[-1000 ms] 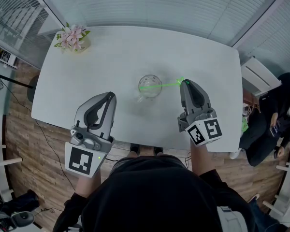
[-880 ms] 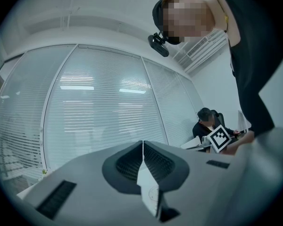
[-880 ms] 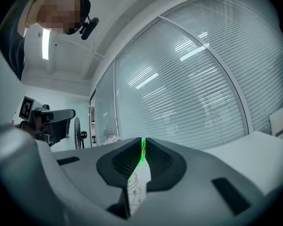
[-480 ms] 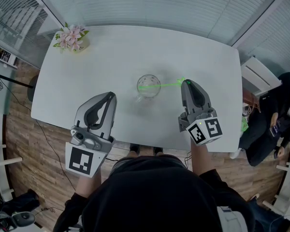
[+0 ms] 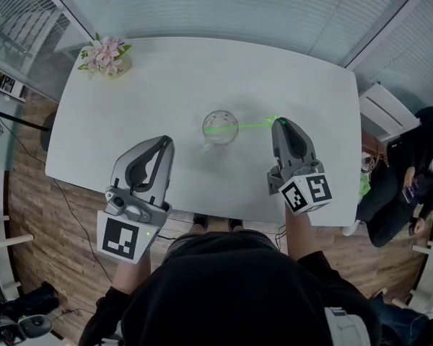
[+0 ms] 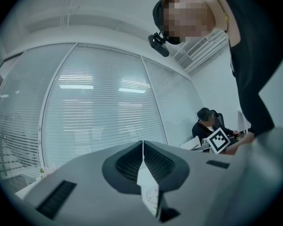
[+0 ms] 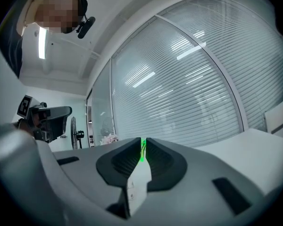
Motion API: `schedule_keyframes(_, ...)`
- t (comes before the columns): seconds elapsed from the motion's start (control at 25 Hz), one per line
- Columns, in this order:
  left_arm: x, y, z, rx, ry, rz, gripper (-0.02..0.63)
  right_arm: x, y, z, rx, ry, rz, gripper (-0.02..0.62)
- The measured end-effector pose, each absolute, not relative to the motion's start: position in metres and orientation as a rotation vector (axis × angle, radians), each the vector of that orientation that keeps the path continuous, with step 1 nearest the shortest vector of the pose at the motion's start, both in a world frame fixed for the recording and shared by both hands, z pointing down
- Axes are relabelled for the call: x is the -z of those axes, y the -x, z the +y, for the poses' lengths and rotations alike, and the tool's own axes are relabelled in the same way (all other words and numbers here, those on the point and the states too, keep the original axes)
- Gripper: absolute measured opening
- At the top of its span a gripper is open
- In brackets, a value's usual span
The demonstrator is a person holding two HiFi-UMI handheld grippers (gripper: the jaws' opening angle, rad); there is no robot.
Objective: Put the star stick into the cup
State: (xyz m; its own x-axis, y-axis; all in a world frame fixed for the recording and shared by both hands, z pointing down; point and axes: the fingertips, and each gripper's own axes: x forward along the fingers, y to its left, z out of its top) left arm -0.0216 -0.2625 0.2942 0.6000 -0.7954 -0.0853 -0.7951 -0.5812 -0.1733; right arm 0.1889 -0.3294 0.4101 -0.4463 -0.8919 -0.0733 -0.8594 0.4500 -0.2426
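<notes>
Right gripper (image 5: 277, 122): 2 jaws nearly together, clamped on the thin green star stick (image 5: 249, 126); in the right gripper view the stick (image 7: 141, 154) shows only as a green sliver filling the narrow slit between the right gripper's (image 7: 143, 142) dark pads, the rest hidden behind the jaw bodies; the jaws have just been opening a little, with the stick between them. From the jaw tips the stick runs leftward in the head view, near level, to the clear cup (image 5: 224, 137); its far end lies across the cup's mouth, but whether it is inside or only above the rim cannot be told from overhead; the star shape is too small to make out. Left gripper (image 5: 167, 141): jaws together with nothing between them, confirmed in the left gripper view (image 6: 142, 145); it sits over the near left part of the white table (image 5: 166, 85), well apart from the cup. The cup stands near the table's middle. Flowers (image 5: 105, 55) sit at the far left corner. A seated person (image 5: 411, 171) is cut off at the right edge.
</notes>
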Motion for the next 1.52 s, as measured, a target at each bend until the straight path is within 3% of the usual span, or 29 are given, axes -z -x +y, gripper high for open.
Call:
schedule_keyframes(0.44, -0.293, 0.02, -0.267, 0.001, 2.643, 1.305, 0.018, -0.405, -0.185, -0.332, 0.242, 1.518, 2.509, 0.043)
schedule_keyframes(0.96, -0.292, 0.018, -0.266, -0.023, 2.643, 1.289, 0.018, -0.394, -0.188, -0.325, 0.189, 1.497, 2.503, 0.113)
schedule_keyframes(1.52, -0.289, 0.015, -0.27, -0.062, 2.666, 1.239, 0.018, -0.328, -0.179, -0.303, -0.049, 1.468, 2.505, 0.132)
